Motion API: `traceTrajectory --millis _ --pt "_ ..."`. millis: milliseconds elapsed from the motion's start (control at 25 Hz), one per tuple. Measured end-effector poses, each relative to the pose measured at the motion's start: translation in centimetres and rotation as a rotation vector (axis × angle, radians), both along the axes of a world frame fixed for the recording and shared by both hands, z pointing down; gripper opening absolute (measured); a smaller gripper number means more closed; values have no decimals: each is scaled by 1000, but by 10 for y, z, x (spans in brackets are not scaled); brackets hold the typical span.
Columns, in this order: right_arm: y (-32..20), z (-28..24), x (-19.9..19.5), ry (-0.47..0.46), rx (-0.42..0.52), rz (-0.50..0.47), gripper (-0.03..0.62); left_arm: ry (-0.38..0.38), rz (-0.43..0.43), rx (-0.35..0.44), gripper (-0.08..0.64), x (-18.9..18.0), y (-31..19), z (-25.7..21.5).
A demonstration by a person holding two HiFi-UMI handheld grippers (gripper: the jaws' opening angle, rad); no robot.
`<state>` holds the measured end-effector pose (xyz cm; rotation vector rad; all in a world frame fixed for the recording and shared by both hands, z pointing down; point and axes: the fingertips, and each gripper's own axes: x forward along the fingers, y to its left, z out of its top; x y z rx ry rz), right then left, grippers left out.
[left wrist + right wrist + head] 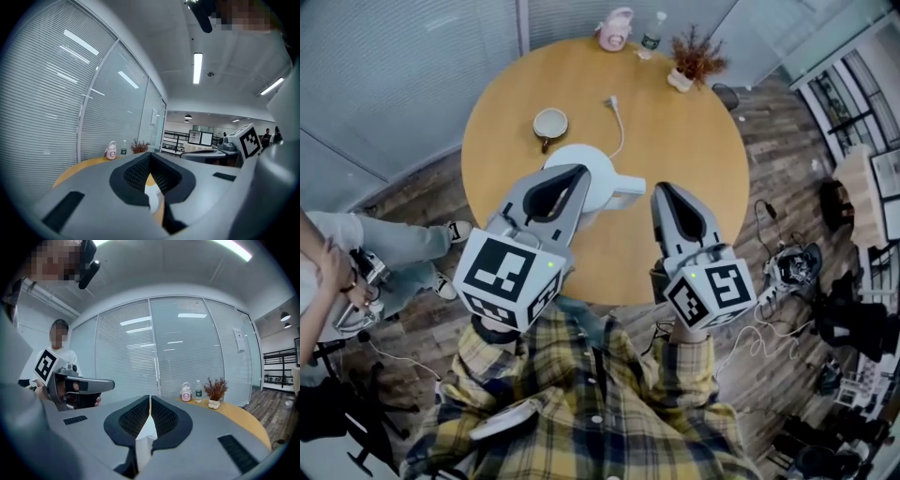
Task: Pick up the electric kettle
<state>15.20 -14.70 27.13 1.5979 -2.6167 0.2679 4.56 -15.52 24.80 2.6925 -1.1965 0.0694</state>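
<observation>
In the head view the white kettle (602, 176) stands near the middle of the round counter (694, 150), and its handle (626, 190) sticks out to the right. The left hand-held gripper (578, 172) hides part of the kettle's body. The right hand-held gripper (662, 189) points just beside the handle, so I judge it the better placed one. In the left gripper view the jaws are pressed together on nothing, and a white patch below, probably the kettle (152, 196), shows through. In the right gripper view the jaws are also pressed together and empty.
</observation>
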Motion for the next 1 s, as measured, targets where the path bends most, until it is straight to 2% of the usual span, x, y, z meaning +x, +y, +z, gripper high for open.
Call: traceTrajectory --millis 280,1000 --pt "-16 3 -3 -6 -2 -20 37 -8 -28 -4 3 -6 -12 4" --pt "-25 23 -8 5 -6 1 38 -23 -40 -26 3 -31 -26 23"
